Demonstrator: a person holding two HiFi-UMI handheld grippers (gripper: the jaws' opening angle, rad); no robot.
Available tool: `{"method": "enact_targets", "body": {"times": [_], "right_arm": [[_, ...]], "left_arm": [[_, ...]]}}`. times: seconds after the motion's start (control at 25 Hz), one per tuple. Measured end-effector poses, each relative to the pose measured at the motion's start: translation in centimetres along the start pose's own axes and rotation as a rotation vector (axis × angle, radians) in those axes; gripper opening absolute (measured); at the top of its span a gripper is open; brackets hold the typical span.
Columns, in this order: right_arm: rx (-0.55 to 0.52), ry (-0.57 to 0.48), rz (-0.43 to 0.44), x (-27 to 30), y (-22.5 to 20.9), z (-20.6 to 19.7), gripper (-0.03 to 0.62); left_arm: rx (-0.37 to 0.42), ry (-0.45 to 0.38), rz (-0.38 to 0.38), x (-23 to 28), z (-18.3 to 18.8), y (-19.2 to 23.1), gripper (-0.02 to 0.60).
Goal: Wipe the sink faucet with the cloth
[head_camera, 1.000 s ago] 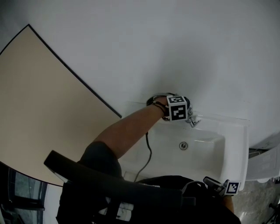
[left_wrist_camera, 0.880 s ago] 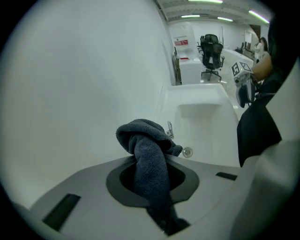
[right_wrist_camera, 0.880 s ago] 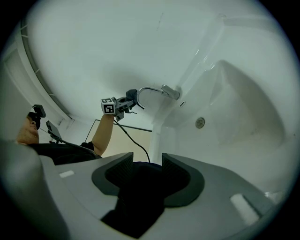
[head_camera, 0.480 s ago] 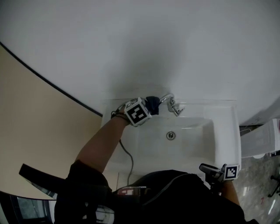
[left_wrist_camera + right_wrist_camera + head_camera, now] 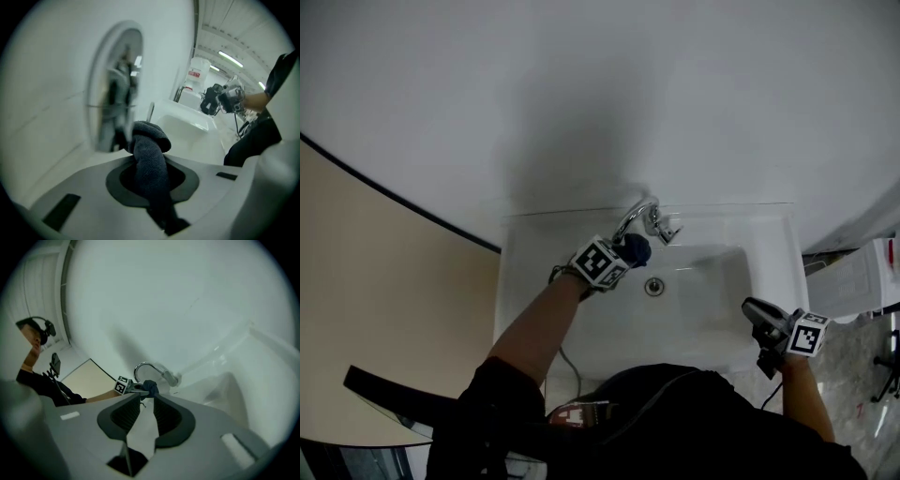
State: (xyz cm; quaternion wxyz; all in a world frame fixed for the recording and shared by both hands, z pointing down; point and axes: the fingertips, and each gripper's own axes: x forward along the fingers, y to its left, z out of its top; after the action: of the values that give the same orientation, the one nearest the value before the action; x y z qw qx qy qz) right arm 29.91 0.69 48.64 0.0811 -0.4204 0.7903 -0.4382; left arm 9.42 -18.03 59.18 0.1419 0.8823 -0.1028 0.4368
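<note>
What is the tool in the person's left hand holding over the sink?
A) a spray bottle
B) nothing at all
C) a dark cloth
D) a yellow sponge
C: the left tool is shut on a dark cloth, which shows bunched between its jaws in the left gripper view, close to the faucet.

Cloth (image 5: 147, 140) against chrome and gloss
Nubby dark fabric between the left gripper's (image 5: 150, 157) matt fingers (image 5: 115, 180); beyond them, polished metal faucet (image 5: 654, 221), glossy white sink (image 5: 722, 309).
</note>
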Motion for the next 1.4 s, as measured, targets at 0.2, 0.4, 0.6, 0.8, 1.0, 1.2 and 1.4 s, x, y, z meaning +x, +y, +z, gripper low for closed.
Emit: {"method": "enact_targets", "body": {"times": [0.2,0.4,0.6,0.8,1.0,1.2,1.4], "right_arm": [[-0.303,0.050,-0.102,2.7,-0.9,1.8,0.002],[-0.294,0.045,-0.050,3.0,-0.1,1.7,0.002],[-0.203,0.012,-0.065,1.4,-2.0,1.3,0.002],[-0.165,0.018,-0.068,-0.5,-2.4,-0.4,0.002],[-0.065,0.003,-0.112,-3.8,-3.6,-2.5,0.002],[0.004,0.031,-0.122,-3.8,-3.5,-4.9,0.002],[0.018,0.061,-0.140,-4.6,-3.1,-6.6,0.002]], "left_arm": [[-0.130,-0.148,-0.082,-1.4,1.9,-3.0,0.051],[-0.209,-0.124,0.115,-9.3,-2.0,2.8,0.051],[-0.139,-0.213,0.153,-13.7,4.6,2.8,0.051],[-0.473,-0.195,0.180,-9.1,-3.9,3.0,0.051],[-0.606,-0.489,0.132,-1.5,-2.8,-0.9,0.051],[-0.624,-0.856,0.197,-1.3,7.4,3.3,0.051],[-0.619,-1.015,0.199,-2.7,11.2,3.5,0.051]]}}
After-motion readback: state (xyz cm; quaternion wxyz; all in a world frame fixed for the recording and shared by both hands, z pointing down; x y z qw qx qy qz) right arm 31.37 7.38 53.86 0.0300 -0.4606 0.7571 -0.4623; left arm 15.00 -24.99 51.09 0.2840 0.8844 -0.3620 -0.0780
